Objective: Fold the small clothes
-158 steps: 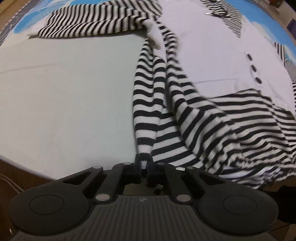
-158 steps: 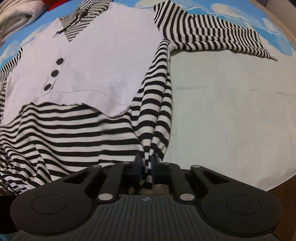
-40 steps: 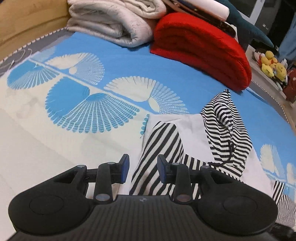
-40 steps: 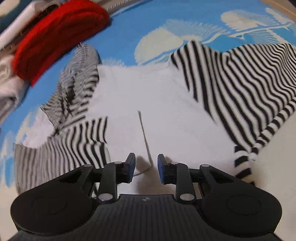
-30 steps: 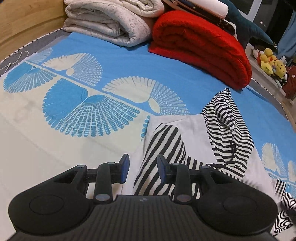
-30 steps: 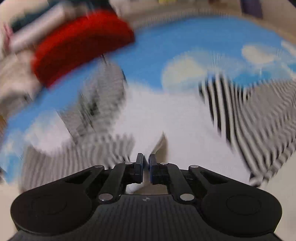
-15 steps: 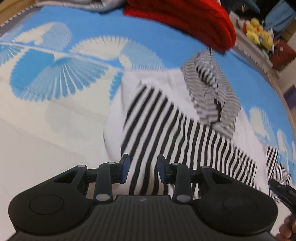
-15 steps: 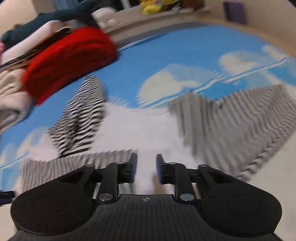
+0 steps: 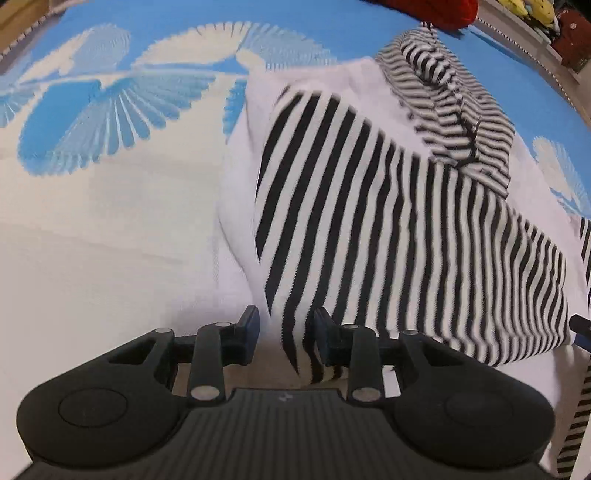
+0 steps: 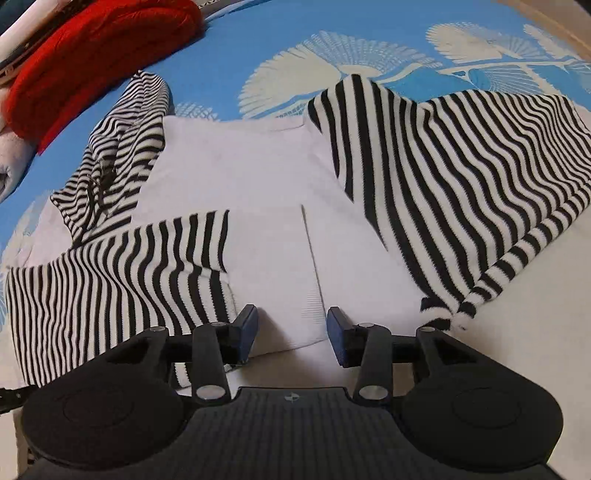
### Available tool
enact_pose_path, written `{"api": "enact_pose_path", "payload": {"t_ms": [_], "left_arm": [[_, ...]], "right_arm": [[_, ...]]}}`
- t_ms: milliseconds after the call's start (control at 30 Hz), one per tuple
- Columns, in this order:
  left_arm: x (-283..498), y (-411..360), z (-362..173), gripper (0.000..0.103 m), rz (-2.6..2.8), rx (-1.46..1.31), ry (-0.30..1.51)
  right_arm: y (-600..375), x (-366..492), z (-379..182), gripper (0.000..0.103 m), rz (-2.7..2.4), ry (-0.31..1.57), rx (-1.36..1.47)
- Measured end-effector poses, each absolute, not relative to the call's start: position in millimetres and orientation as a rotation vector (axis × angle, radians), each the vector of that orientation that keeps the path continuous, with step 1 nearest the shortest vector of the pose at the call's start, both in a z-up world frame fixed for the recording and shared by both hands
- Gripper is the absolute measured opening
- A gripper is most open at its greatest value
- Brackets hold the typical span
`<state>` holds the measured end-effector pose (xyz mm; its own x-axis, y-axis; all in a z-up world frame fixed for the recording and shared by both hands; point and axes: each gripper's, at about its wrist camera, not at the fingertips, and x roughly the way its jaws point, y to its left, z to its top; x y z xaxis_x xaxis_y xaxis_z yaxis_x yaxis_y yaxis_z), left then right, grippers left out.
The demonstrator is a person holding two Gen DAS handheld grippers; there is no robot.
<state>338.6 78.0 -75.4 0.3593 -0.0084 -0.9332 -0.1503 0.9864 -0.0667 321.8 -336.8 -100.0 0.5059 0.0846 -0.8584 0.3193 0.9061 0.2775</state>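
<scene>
A small hooded top with a white body and black-and-white striped sleeves lies on a blue bedspread printed with white fans. One striped sleeve is folded across the body, and its lower corner lies between the jaws of my left gripper, which stands open. The striped hood lies beyond it. In the right wrist view the other sleeve is spread out to the right. My right gripper hovers over the white hem, its jaws opening, and the pads do not press on the cloth.
A folded red blanket and a pale grey one lie at the far edge of the bed. Soft toys sit on a ledge beyond. Bare cream bedspread spreads to the left of the top.
Both grippers have dropped and tipped down over the top. The right jaws went from shut to open. The folded sleeve's corner now lies between the left jaws.
</scene>
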Motion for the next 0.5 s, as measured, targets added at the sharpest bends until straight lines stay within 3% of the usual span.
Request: {"api": "enact_pose_path", "payload": {"t_ms": [233,400,500], "left_arm": [[335,37,-22,0.049,-0.002,-0.098,1.048],[329,2,-8,0.051,-0.055,-0.083,1.009],[326,-18,-9,0.051,-0.082,-0.071,1.007]], "right_arm": [[-353,306,-68,0.044,-0.129,0.906,0.423],[-392,281,-48,0.043,-0.174,0.801,0.439],[-423,266,-45,0.016,-0.216,0.750,0.470]]}}
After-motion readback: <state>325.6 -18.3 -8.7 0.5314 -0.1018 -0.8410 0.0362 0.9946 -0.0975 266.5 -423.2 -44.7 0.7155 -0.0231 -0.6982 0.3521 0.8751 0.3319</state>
